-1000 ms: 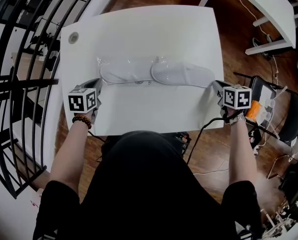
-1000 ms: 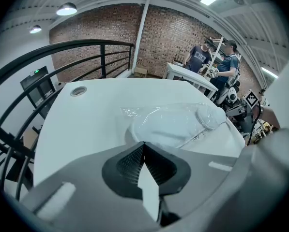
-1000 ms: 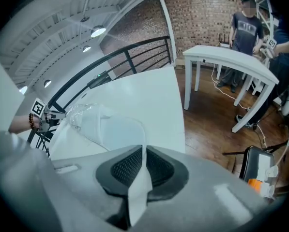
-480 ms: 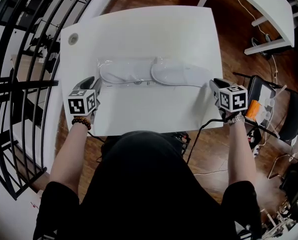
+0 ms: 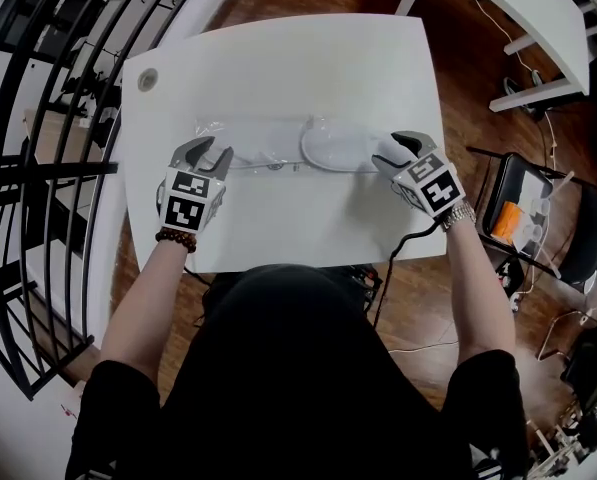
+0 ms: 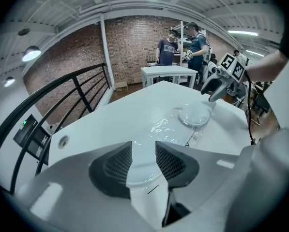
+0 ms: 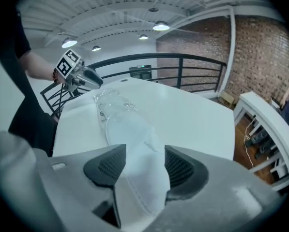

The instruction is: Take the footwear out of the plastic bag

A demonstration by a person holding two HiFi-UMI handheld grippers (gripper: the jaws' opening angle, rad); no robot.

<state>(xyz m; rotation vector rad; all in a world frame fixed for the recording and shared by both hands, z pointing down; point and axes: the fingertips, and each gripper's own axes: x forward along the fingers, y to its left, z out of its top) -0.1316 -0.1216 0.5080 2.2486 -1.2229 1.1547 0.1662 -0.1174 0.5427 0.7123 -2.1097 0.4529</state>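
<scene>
**Open grippers at both ends of the bagged slippers**
The left gripper (image 5: 206, 154) and the right gripper (image 5: 390, 152), whose jaws have just spread apart, each straddle one end of the clear plastic bag (image 5: 278, 158) without pressing on it. The bag holds white slippers (image 5: 336, 145) and lies on the white table (image 5: 278, 58). If both close on film and slipper together, the footwear would likely be pinned inside. A grip on film alone may slip or tear.

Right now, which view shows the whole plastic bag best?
Head view: the whole plastic bag lies in sight from above. The left gripper view shows it foreshortened; the right gripper view mainly one slipper close up.
</scene>
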